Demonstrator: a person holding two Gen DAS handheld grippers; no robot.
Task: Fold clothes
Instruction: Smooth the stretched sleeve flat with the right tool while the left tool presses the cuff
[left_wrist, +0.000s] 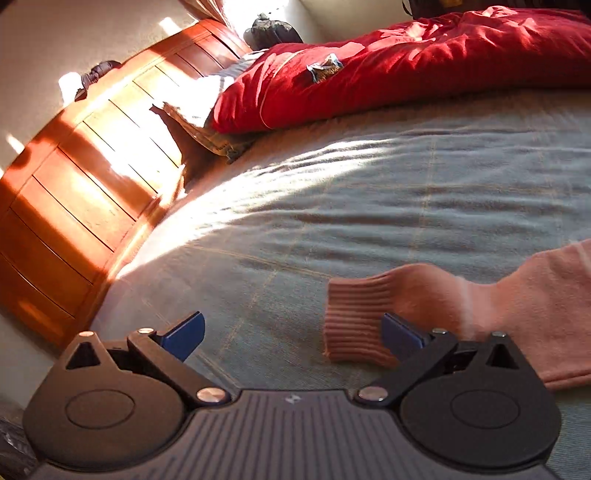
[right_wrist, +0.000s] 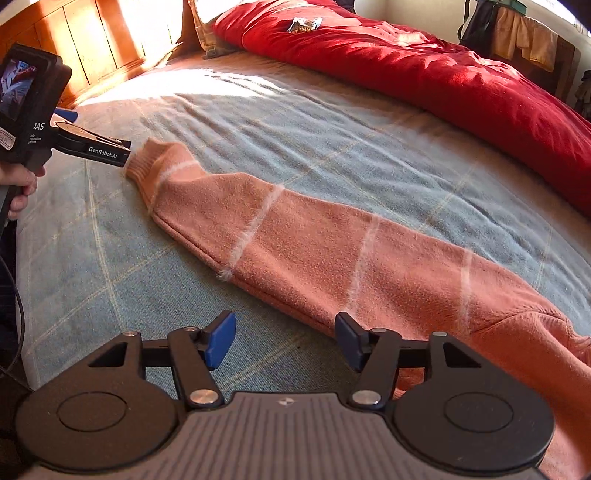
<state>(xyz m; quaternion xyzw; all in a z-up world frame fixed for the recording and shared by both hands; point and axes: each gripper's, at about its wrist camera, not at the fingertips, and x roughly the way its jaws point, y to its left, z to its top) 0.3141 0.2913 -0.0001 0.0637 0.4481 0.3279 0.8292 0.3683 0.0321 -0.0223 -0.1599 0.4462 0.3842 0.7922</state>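
A salmon-pink knitted sweater sleeve (right_wrist: 314, 251) with thin white stripes lies stretched flat on the blue-grey blanket (right_wrist: 258, 122). Its ribbed cuff (left_wrist: 354, 321) points toward the wooden headboard. My left gripper (left_wrist: 291, 336) is open wide just above the blanket, its right finger over the near edge of the cuff, and the pads press on nothing. From the right wrist view, the left gripper (right_wrist: 96, 134) hovers at the cuff end (right_wrist: 147, 162), held by a hand (right_wrist: 18, 184). My right gripper (right_wrist: 284, 339) is open above the sleeve's near edge, further down its length.
A rumpled red duvet (right_wrist: 461, 85) runs along the far side of the bed, a small patterned item (right_wrist: 304, 24) on it. The wooden headboard (left_wrist: 81, 192) rises at the left with a pillow (left_wrist: 199, 125) against it. Clothes hang on a rack (right_wrist: 524, 37) behind.
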